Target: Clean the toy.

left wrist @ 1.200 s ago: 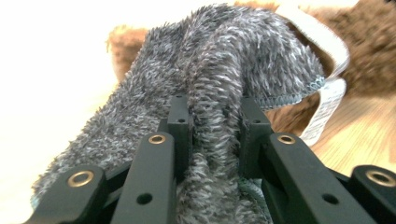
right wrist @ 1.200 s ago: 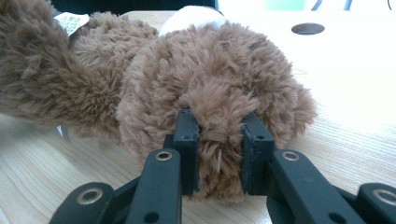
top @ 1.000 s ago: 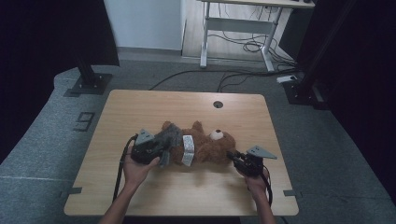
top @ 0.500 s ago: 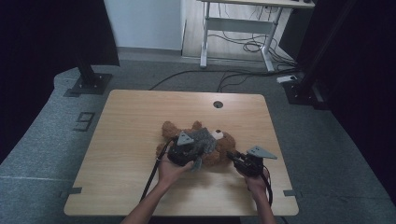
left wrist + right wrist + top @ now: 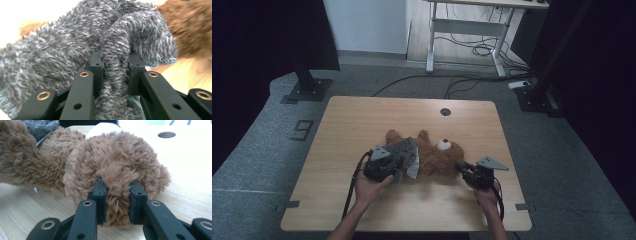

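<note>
High view: teddy bear (image 5: 432, 152) lengthwise, head rightward.

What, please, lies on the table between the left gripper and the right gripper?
In the high view, the brown teddy bear lies between the left gripper and the right gripper, with the fuzzy grey garment over its body on the left gripper's side.

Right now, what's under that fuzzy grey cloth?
The grey cloth lies over the brown teddy bear; its head and legs stick out. Its belly is covered. The left tongs pinch the cloth.
</note>
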`<act>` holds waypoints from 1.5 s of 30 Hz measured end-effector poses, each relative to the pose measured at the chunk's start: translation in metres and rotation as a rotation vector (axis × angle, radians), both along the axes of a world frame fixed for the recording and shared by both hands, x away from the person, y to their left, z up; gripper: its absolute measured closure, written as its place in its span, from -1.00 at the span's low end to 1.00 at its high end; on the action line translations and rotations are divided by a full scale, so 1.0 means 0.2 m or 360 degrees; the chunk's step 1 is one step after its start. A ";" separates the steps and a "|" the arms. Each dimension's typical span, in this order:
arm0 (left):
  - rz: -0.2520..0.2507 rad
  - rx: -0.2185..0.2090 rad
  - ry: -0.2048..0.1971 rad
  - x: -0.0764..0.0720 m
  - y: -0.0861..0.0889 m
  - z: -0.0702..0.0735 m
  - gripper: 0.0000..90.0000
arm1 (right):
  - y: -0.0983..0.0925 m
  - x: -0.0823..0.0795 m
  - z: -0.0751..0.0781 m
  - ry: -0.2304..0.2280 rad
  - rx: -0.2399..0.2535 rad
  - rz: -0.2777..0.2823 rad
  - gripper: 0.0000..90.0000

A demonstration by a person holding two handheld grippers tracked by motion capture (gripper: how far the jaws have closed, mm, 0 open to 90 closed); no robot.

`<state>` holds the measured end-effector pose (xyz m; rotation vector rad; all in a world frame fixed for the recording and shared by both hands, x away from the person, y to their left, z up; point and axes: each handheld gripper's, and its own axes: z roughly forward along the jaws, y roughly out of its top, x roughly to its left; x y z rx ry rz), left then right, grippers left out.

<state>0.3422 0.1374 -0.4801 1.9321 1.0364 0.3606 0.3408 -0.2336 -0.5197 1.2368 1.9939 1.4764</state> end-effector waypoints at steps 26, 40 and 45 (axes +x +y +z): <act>-0.0474 0.0126 0.0001 0.17 -0.77 0.17 0.58 | 0.00 0.00 0.00 0.0004 0.0022 -0.0006 0.60; -0.0563 0.0145 0.0129 0.03 -0.75 -0.05 0.58 | -0.01 0.01 -0.01 0.0054 0.0054 -0.0013 0.60; -0.0543 0.0249 0.0122 -0.01 -0.74 -0.12 0.58 | -0.01 0.01 -0.01 0.0051 0.0055 -0.0007 0.60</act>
